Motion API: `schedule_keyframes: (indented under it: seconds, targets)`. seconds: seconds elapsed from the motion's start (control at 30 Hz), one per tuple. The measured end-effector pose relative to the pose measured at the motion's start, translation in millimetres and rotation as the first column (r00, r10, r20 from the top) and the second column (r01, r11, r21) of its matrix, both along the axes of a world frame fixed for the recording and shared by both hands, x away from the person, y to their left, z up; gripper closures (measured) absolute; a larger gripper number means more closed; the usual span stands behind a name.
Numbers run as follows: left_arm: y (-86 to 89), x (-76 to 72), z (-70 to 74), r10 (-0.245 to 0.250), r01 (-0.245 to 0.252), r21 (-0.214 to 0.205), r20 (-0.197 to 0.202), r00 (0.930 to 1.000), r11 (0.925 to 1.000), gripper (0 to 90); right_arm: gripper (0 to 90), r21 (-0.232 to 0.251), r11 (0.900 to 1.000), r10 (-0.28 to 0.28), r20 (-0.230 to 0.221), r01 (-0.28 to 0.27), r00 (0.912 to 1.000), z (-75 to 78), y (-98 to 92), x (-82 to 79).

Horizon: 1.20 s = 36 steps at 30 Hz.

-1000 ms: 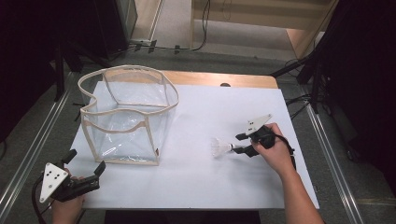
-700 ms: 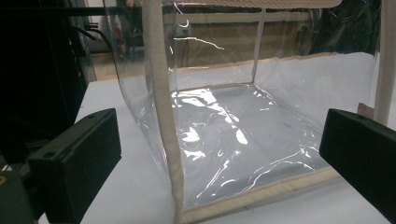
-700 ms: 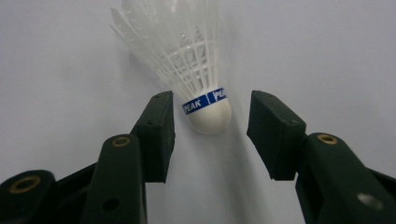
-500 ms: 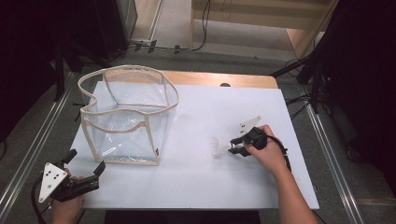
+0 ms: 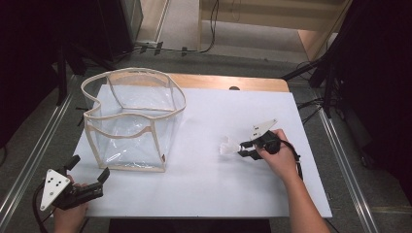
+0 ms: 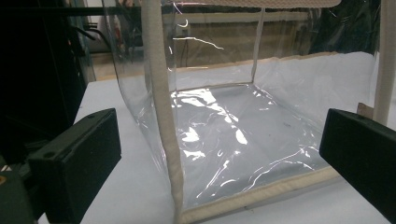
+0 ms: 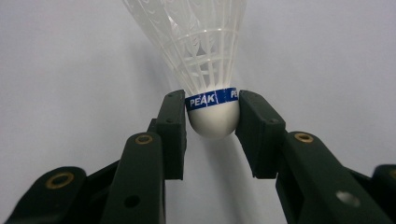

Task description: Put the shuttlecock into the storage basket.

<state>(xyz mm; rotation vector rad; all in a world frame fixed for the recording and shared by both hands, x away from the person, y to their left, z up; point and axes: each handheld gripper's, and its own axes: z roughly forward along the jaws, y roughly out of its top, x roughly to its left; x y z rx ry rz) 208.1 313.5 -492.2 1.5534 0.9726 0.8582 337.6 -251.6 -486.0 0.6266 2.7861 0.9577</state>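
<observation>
A white plastic shuttlecock (image 7: 205, 51) with a blue band lies on the white table; in the high view the shuttlecock (image 5: 227, 145) sits right of centre. My right gripper (image 7: 211, 119) has just closed and is shut on the shuttlecock's round white cork, pads pressing both sides; in the high view the right gripper (image 5: 244, 148) points left. A clear plastic bag (image 5: 131, 121) with beige trim stands open at the left. My left gripper (image 5: 91, 177) rests at the table's near left corner, jaws wide apart, facing the clear bag (image 6: 224, 121) with nothing between them.
The white table sheet (image 5: 209, 189) ends in a wooden strip (image 5: 233, 82) at the far edge. Metal rails (image 5: 34, 160) run along both sides of the table. A cable (image 5: 294, 158) trails from the right gripper.
The right gripper moved left onto the shuttlecock and its jaws closed on the cork. The left gripper and the bag stayed put.
</observation>
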Motion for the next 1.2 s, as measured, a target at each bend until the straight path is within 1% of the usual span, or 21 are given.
schedule_keyframes:
  seconds: [0.03,0.07,0.1,0.13,0.23,0.3,0.33,0.43,0.47,0.57,0.73,0.83,0.87,1.07,1.17,1.2]
  targets:
    - [0.0,0.0,0.0,0.0,0.0,0.001,0.0,1.0,1.0,0.0,61.1,0.017,0.9999,0.001,0.003,-0.001,1.0,0.9,-0.4,0.3]
    - [0.0,0.0,0.0,0.0,0.0,0.0,0.0,1.0,1.0,0.0,61.1,0.017,0.9999,0.001,0.003,-0.001,1.0,0.9,-0.4,0.3]
    - [0.0,0.0,0.0,0.0,0.0,0.0,0.0,1.0,1.0,0.0,61.1,0.035,0.9994,-0.005,0.007,0.005,1.0,3.5,-1.1,0.2]
    - [0.0,-0.1,0.0,0.0,0.0,0.0,0.0,1.0,1.0,0.0,61.1,0.035,0.9994,-0.005,0.007,0.005,1.0,3.5,-1.1,0.2]
    - [0.4,0.2,0.1,-0.001,0.001,0.0,0.0,1.0,1.0,0.0,61.1,0.07,0.9975,-0.008,0.008,0.007,0.9999,9.1,-1.4,0.3]
    - [0.4,0.2,0.1,0.0,0.0,0.001,0.0,1.0,1.0,0.0,61.1,0.073,0.9973,-0.009,0.012,0.008,0.9999,10.5,-1.3,0.3]
    - [0.4,0.3,0.1,-0.001,0.001,0.001,0.0,1.0,1.0,0.0,61.1,0.088,0.996,-0.015,0.019,0.014,0.9997,13.2,-1.6,0.2]
    - [0.1,0.4,0.1,-0.002,0.002,0.002,0.0,1.0,1.0,0.0,61.1,0.099,0.9949,-0.022,0.026,0.019,0.9994,15.5,-1.3,-0.3]
    - [-0.1,0.2,0.0,-0.001,0.001,0.001,-0.001,1.0,1.0,0.0,61.1,0.117,0.993,-0.023,0.03,0.019,0.9993,17.1,-0.5,0.1]
    - [-0.1,-0.1,0.0,-0.001,0.001,0.0,-0.001,1.0,1.0,0.0,61.1,0.119,0.9927,-0.027,0.033,0.023,0.9991,18.3,0.7,0.1]
    - [0.1,0.2,0.1,0.001,-0.001,0.0,-0.001,1.0,1.0,0.0,61.1,0.136,0.9904,-0.03,0.038,0.025,0.9988,21.4,4.9,1.5]
    - [-0.2,0.2,0.0,0.0,0.0,0.001,-0.001,1.0,1.0,0.0,61.1,0.159,0.9868,-0.038,0.037,0.032,0.9986,25.2,7.2,2.4]
    - [-0.1,0.1,0.0,-0.001,0.001,0.002,-0.001,1.0,1.0,0.0,61.1,0.164,0.9861,-0.036,0.044,0.028,0.9984,26.1,7.6,3.1]
    - [0.3,-0.1,0.1,-0.003,0.003,0.001,-0.001,1.0,1.0,0.0,61.1,0.189,0.9815,-0.045,0.056,0.033,0.9974,31.0,11.0,3.2]
    - [0.4,0.3,0.1,-0.003,0.003,0.001,-0.001,1.0,1.0,0.0,61.1,0.215,0.976,-0.049,0.059,0.035,0.9971,36.1,13.4,2.1]
    - [0.4,0.3,0.1,-0.004,0.004,0.002,-0.001,1.0,1.0,0.0,61.1,0.215,0.976,-0.049,0.059,0.035,0.9971,36.1,13.4,2.1]
